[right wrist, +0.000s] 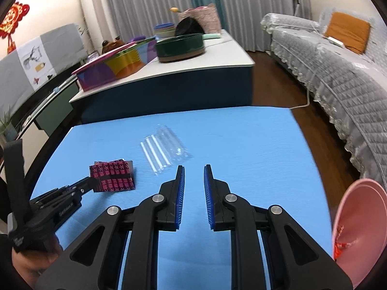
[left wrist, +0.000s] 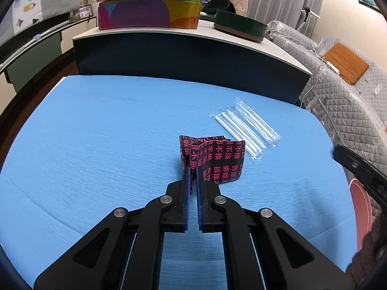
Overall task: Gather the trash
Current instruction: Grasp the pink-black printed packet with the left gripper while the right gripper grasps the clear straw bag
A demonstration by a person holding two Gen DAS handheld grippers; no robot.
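A folded black wrapper with pink characters (left wrist: 215, 159) is pinched between the fingertips of my left gripper (left wrist: 192, 169), just above the blue table (left wrist: 96, 133). It also shows in the right wrist view (right wrist: 113, 175), held by the left gripper (right wrist: 90, 183). A clear packet of white straws (left wrist: 246, 128) lies on the table beyond it, also in the right wrist view (right wrist: 164, 149). My right gripper (right wrist: 194, 169) is open and empty, just short of the straws. A pink bin (right wrist: 360, 224) with red scraps inside stands off the table's right edge.
A low white-topped cabinet (right wrist: 193, 70) with a colourful box (left wrist: 150, 12) and a dark green round tin (left wrist: 239, 25) stands behind the table. A grey quilted sofa (right wrist: 338, 72) runs along the right. The pink bin's rim (left wrist: 360, 217) shows at the right.
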